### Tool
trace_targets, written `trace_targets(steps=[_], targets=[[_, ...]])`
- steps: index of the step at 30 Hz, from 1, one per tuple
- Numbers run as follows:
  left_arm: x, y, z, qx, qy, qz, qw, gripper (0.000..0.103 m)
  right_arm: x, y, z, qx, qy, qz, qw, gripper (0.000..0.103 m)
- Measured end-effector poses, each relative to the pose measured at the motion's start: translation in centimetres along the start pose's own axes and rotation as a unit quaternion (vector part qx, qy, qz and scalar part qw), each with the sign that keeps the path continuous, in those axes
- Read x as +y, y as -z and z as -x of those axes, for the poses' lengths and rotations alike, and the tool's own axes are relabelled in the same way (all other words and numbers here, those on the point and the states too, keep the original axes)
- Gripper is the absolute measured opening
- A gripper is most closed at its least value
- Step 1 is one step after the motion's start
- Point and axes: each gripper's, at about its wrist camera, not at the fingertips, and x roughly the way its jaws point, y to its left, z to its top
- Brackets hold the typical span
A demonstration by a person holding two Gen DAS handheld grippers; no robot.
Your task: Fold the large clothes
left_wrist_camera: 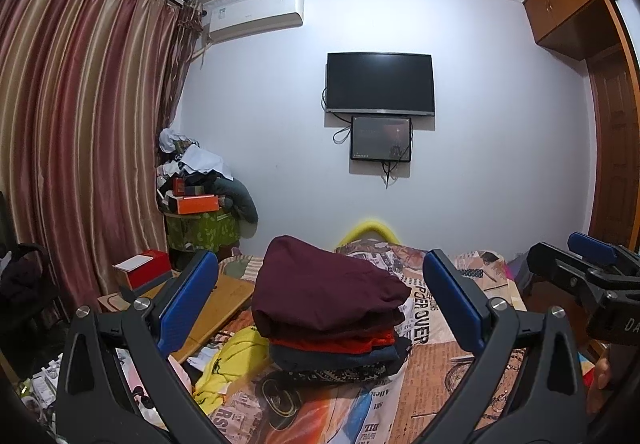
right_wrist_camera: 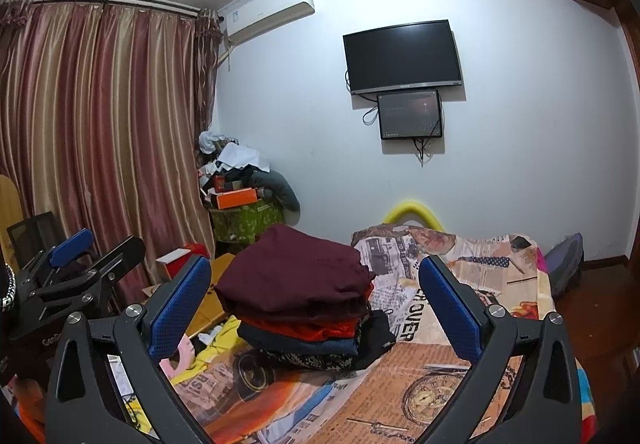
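Left wrist view. Stack of folded clothes (left_wrist_camera: 332, 316) sits on the bed (left_wrist_camera: 440, 364), toward its left edge, a maroon garment (left_wrist_camera: 320, 284) on top and red, dark blue and patterned layers beneath. The left tool (left_wrist_camera: 320, 300) stands with its jaws spread wide and nothing between the blue pads; the stack lies beyond them, not touched. A loose yellow garment (left_wrist_camera: 228, 364) lies crumpled at the left edge of the bed, just beside the foot of the stack. The right tool (left_wrist_camera: 592, 264) shows at the right margin, and part of a hand (left_wrist_camera: 598, 384) below it.

Right wrist view. The right tool (right_wrist_camera: 316, 300) is likewise wide open and empty, held short of the same stack (right_wrist_camera: 304, 308). The left tool (right_wrist_camera: 80, 256) appears at the left margin.

Judgement: the stack looks finished and both tools are free, so the step in hand is probably fetching the next garment. Take it by two corners of one hem, one per tool, and lift well clear of the stack so the pile is not toppled.

Differences: only the left view shows the hand. The right view shows more of the bed's right side, a dark bag (right_wrist_camera: 566, 264) on the floor past the bed's far right corner, and a black piece of cloth (right_wrist_camera: 376, 340) hanging out from the stack's right flank.
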Motion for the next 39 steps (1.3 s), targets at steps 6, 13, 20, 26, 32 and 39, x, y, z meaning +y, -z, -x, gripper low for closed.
trace_targets(steps=[6,13,20,26,32,39], targets=[[-0.1,0.5,-0.8,0.013,-0.003,-0.002,0.9999,0.103,-0.1,0.4,0.0,0.010,0.004,0.001,1.000,0.103],[-0.2,0.9,-1.5,0.022,-0.004,0.000,0.9997,0.103,-0.4,0.4,0.0,0.019,0.005,-0.001,1.000,0.103],[-0.4,1.1,-2.0,0.029,-0.001,0.001,0.9996,0.103,-0.7,0.3,0.1,0.019,0.008,-0.002,1.000,0.103],[-0.6,1.2,-2.3,0.033,0.000,-0.001,0.9995,0.103,-0.9,0.3,0.2,0.024,0.007,-0.006,1.000,0.103],[-0.7,1.3,-2.6,0.039,0.011,0.002,0.9992,0.103,-1.2,0.5,0.2,0.026,0.007,-0.011,1.000,0.103],[-0.6,1.3,-2.9,0.048,0.025,0.002,0.9986,0.103,-1.5,0.5,0.4,0.024,0.010,-0.017,1.000,0.103]])
